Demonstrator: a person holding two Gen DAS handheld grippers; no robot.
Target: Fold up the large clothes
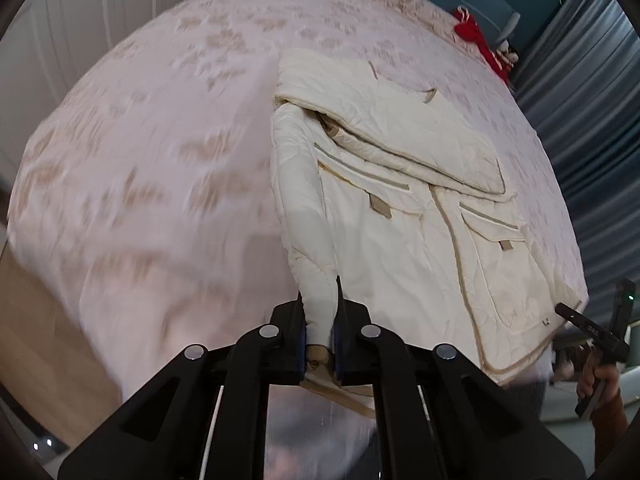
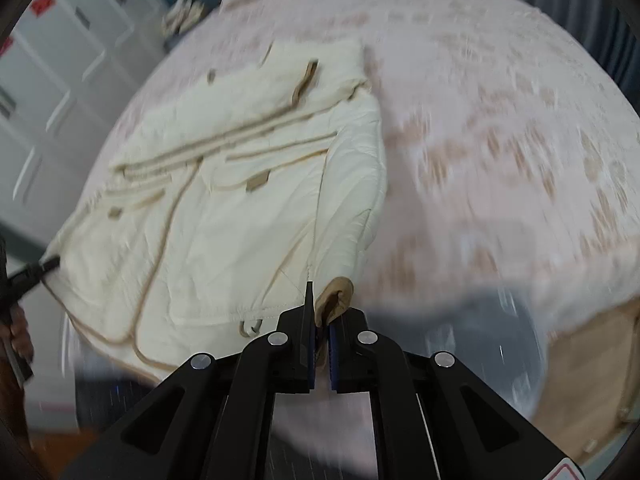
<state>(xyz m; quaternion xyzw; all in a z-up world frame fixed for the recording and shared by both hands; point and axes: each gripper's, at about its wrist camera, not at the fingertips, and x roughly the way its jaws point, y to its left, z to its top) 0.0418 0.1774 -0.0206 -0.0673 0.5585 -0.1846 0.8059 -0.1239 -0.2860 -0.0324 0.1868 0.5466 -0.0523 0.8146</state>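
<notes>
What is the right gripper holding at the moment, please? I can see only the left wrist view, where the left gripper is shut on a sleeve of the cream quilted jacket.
Observer: The right gripper is shut on the tan rolled cuff at the end of a sleeve of the cream quilted jacket.
Operator: Thank you. Is anything lying close to that grip?
Observer: Yes, a small tan cord loop sits at the jacket's hem, just left of the gripper.
</notes>
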